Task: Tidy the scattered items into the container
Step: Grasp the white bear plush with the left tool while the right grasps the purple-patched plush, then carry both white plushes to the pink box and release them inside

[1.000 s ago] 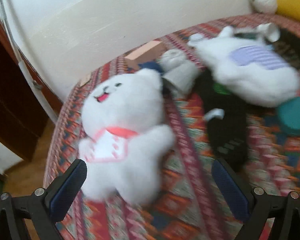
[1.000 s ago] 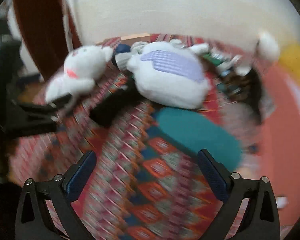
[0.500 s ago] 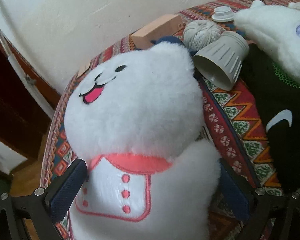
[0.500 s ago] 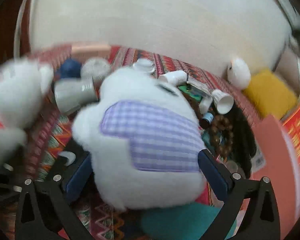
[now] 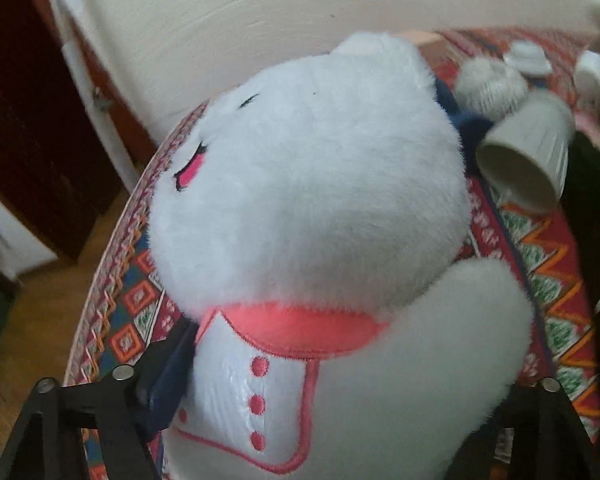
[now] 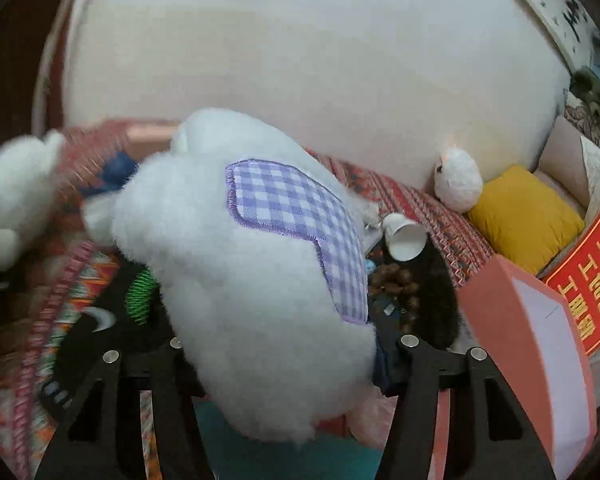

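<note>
Both jaws squeeze soft toys: my left gripper (image 5: 332,420) pinches the fluffy white bear with the pink collar (image 5: 312,208), and my right gripper (image 6: 284,356) pinches the fluffy white toy with the purple checked patch (image 6: 240,264), both over the red patterned blanket (image 5: 540,264). I think I am picking up now. Next I carry them to the orange cardboard box (image 6: 540,344) at my right and drop them in.

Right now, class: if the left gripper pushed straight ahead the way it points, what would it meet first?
The left gripper already closes on the white plush with the pink collar, which fills its path. Past that, probably the cream wall, though depth is unclear.
</note>
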Tool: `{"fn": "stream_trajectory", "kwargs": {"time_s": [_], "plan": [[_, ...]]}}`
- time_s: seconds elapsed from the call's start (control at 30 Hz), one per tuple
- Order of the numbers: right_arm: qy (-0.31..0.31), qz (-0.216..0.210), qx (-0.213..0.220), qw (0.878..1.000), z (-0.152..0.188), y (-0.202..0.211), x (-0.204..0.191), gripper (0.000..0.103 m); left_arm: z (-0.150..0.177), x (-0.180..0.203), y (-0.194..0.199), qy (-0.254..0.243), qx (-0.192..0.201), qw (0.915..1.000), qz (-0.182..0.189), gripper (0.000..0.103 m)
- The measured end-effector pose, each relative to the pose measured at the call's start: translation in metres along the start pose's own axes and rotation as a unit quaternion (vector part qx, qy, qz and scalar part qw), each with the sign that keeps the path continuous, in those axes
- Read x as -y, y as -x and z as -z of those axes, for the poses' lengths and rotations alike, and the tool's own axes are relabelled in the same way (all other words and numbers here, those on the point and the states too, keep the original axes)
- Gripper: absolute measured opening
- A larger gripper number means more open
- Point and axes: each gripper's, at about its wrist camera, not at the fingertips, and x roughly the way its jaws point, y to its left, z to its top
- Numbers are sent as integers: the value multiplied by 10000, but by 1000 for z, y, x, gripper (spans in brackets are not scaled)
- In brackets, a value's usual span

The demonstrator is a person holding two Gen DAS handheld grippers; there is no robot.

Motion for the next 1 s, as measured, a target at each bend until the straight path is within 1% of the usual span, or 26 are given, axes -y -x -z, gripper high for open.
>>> {"fn": "stream_trajectory", "kwargs": {"time_s": [0.07, 0.1, 0.17, 0.2, 0.27, 0.3, 0.37, 0.4, 0.47, 0.53, 0.63, 0.7, 0.77, 0.83, 0.9, 0.97, 1.0], "plan": [[-130, -137, 211, 9996, 1, 26, 13, 59, 0, -4, 20, 276, 103, 9992, 260, 76], [-195, -205, 317, 9991, 2, 40, 20, 59, 1, -4, 30, 324, 195, 9988, 304, 75], [-324, -342, 528, 9975, 3, 66, 34, 59, 5, 3, 61, 276, 532, 9978, 288, 75], [-386, -402, 634, 9964, 4, 80, 40, 59, 6, 7, 78, 248, 701, 9966, 342, 75], [-448, -377, 804, 9950, 13, 109, 53, 59, 9, 17, 113, 194, 1034, 9933, 476, 75], [-479, -363, 872, 9944, 17, 122, 59, 60, 12, 24, 134, 166, 1205, 9908, 601, 75], [-547, -263, 1010, 9930, 27, 149, 75, 60, 21, 38, 178, 111, 1547, 9840, 874, 75], [-578, -205, 1073, 9923, 32, 163, 83, 60, 25, 47, 197, 74, 1655, 9808, 1031, 75], [-653, -90, 1172, 9909, 40, 187, 102, 60, 32, 68, 231, -46, 1821, 9733, 1399, 75], [-759, 134, 1266, 9890, 50, 208, 127, 60, 37, 99, 267, -264, 1944, 9631, 1841, 75], [-984, 493, 1356, 9846, 67, 236, 167, 60, 38, 145, 307, -617, 2098, 9484, 2297, 75], [-1188, 749, 1364, 9806, 78, 248, 198, 60, 34, 180, 326, -867, 2151, 9406, 2480, 75], [-1380, 1011, 1330, 9762, 97, 265, 236, 61, 31, 215, 342, -1056, 2139, 9319, 2732, 75], [-1646, 1206, 1175, 9719, 119, 268, 280, 61, 27, 250, 352, -1238, 2093, 9241, 2947, 75], [-1926, 1221, 981, 9687, 131, 260, 320, 61, 20, 281, 357, -1366, 2046, 9196, 3064, 75], [-2197, 1192, 756, 9653, 140, 226, 357, 61, 7, 310, 356, -1430, 1964, 9155, 3207, 75], [-2321, 1170, 638, 9635, 143, 208, 375, 62, -1, 326, 353, -1434, 1898, 9136, 3298, 76]]}}
